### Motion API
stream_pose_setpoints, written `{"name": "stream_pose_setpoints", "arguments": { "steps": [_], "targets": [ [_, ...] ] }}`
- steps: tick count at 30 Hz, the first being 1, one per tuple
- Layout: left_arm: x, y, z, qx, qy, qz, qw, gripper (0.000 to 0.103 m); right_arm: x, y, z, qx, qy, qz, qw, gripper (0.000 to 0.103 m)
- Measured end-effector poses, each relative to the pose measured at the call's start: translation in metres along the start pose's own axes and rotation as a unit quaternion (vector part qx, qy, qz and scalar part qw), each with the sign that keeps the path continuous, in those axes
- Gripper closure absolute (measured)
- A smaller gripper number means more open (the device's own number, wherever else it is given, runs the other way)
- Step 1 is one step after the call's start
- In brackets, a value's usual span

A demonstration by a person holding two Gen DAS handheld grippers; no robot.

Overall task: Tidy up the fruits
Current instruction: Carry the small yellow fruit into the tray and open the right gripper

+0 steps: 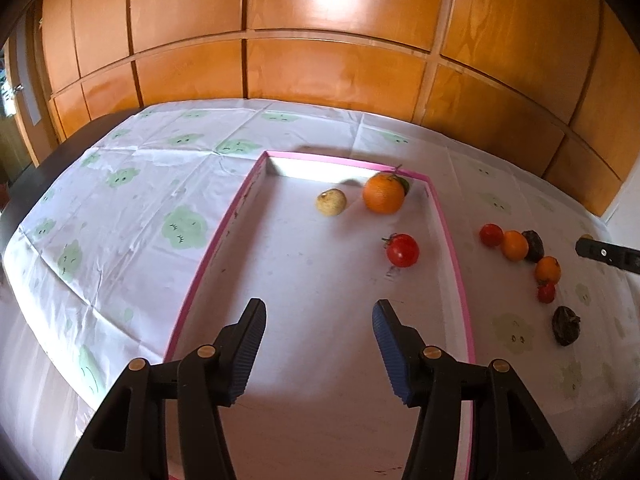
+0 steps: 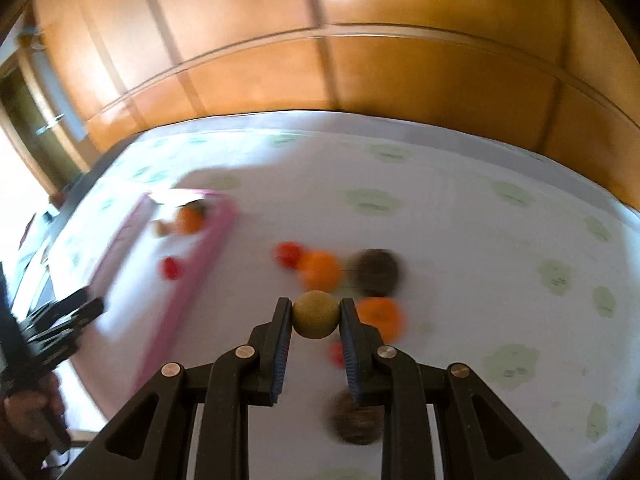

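Big white bench (image 1: 120, 208) with the pink-rimmed tray (image 1: 448, 240) sitting on it, holding an orange (image 1: 384, 193), a tomato (image 1: 403, 250) and a pale fruit (image 1: 331, 201) so far. The loose pile (image 2: 332, 276) is off to the tray's right. Left gripper (image 1: 318, 344) hangs over the tray's near end, jaws partly open, nothing in them. Right gripper (image 2: 315, 320) has its jaws pinched on a tan ball fruit (image 2: 315, 319), held above the pile. I'd carry it level over the rim, go low into a bare spot, then let go so it doesn't roll.
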State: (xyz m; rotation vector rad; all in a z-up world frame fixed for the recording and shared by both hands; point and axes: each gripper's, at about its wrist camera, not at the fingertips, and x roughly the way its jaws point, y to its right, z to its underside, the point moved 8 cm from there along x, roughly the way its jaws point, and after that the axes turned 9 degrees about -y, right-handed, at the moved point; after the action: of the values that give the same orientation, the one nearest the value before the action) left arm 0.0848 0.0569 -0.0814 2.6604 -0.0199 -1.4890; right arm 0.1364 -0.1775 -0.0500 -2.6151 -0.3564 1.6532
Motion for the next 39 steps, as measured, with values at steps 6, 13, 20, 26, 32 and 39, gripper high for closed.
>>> {"name": "stream_pose_setpoints", "arguments": {
  "steps": [6, 13, 20, 26, 32, 39],
  "targets": [
    [-0.002, -0.016, -0.002, -0.017, 0.005, -0.009, 0.9998, 0.047, 0.006, -0.093, -0.002, -0.073, 0.003, -0.066, 0.995, 0.079],
    [-0.003, -0.03, -0.001, -0.029, 0.008, -0.012, 0.9995, 0.047, 0.041, -0.155, 0.001, -0.117, -0.023, -0.08, 0.99, 0.079],
    [-0.002, -0.031, 0.001, -0.029, 0.01, -0.009, 0.9995, 0.047, 0.069, -0.165, 0.004, -0.134, -0.047, -0.056, 0.988, 0.079],
    [-0.002, -0.029, 0.003, -0.028, 0.007, -0.006, 0.9996, 0.047, 0.08, -0.163, 0.006, -0.136, -0.053, -0.04, 0.988, 0.079],
    [-0.002, -0.026, 0.004, -0.023, 0.006, -0.004, 0.9997, 0.047, 0.083, -0.16, 0.005, -0.126, -0.051, -0.034, 0.99, 0.077],
    [-0.003, -0.021, 0.005, -0.016, 0.006, -0.006, 0.9998, 0.047, 0.08, -0.155, 0.006, -0.111, -0.045, -0.035, 0.992, 0.074]
  ]
}}
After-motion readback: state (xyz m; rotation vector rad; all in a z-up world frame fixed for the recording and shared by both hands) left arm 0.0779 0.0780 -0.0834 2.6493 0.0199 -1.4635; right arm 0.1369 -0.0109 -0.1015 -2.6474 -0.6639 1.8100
